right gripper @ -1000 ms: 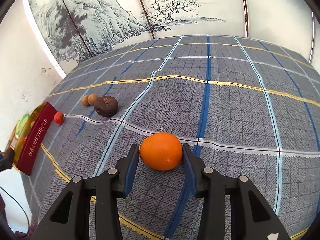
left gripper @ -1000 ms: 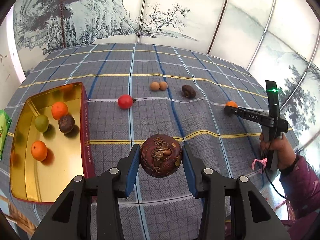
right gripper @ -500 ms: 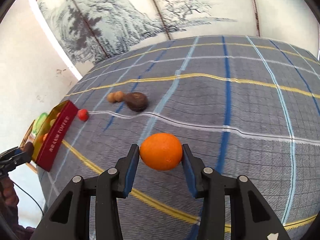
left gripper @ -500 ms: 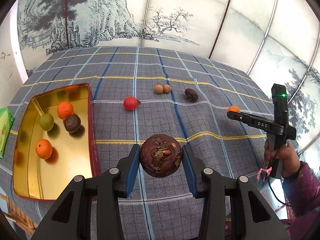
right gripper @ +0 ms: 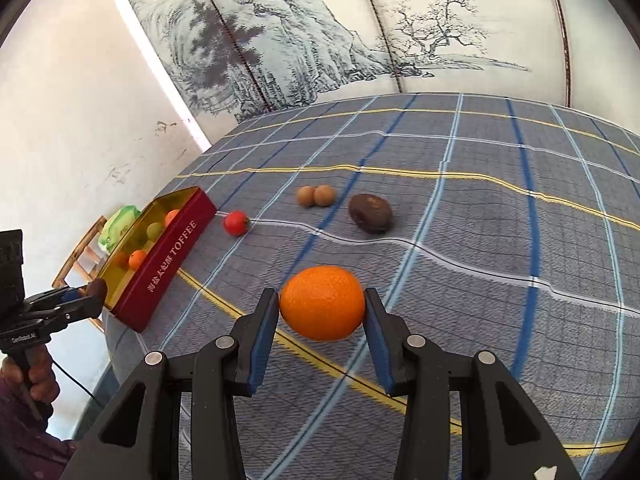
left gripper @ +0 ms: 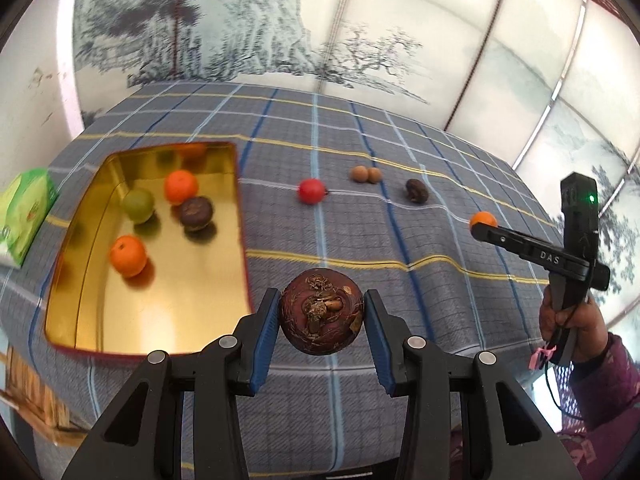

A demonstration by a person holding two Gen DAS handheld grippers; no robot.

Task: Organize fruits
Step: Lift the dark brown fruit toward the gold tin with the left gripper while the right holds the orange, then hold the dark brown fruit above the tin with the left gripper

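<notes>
Two tongs, each clamped on one fruit. Left tongs [left gripper: 322,316]: blue pads pressed on both sides of a dark brown mangosteen [left gripper: 322,312], held above the cloth just beside the tin's [left gripper: 80,280] near right corner. Right tongs [right gripper: 322,306]: pads pressed on both sides of an orange [right gripper: 322,302], held above the cloth, well apart from the tin, to its right.

Tin: gold inside, red outside, lettered TOFFEE on the long wall; lies at the left of the counter [left gripper: 360,240], which carries a grey checked cloth with blue, white and yellow lines.

In the tin, four fruits:
- orange near the middle, toward the left wall [left gripper: 128,255]
- second orange toward the far end [left gripper: 181,187]
- green fruit [left gripper: 138,205] beside it
- dark brown fruit [left gripper: 195,212] touching or nearly touching the second orange.

On the cloth right of the tin, in a rough row:
- red fruit [left gripper: 311,191], nearest the tin
- two small tan fruits [left gripper: 366,174], touching each other
- dark brown fruit [left gripper: 417,191], farthest.

Left of the tin: green packet [left gripper: 28,216].
</notes>
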